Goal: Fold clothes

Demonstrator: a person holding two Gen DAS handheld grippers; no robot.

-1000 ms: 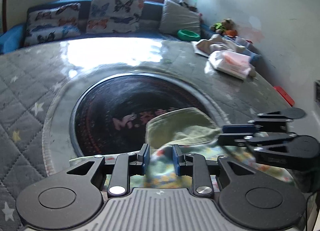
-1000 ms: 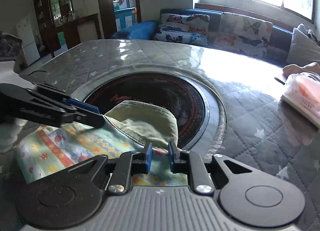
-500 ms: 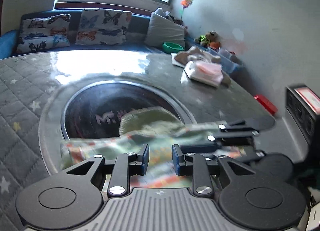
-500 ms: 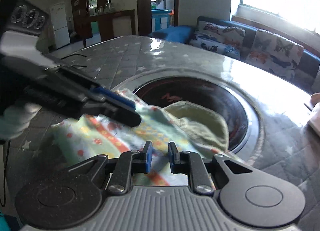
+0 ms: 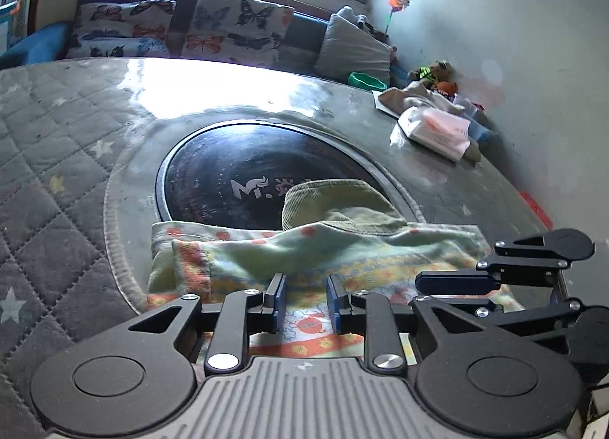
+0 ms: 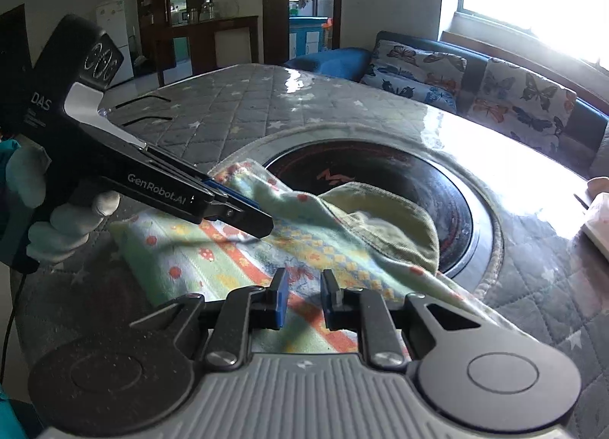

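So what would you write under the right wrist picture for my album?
Two open grippers, left gripper and right gripper, over a colourful patterned cloth.

A grey quilted surface (image 5: 57,157) carries a dark round plate (image 5: 243,176) at its centre. A tissue pack (image 5: 437,128) lies near its far right edge. Butterfly cushions (image 5: 236,29) line the sofa beyond.

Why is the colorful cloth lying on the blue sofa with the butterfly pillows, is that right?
Not quite. The colorful cloth lies on the gray quilted table, partly over its dark round center, not on the sofa. The left wrist view shows the sofa far behind the table.
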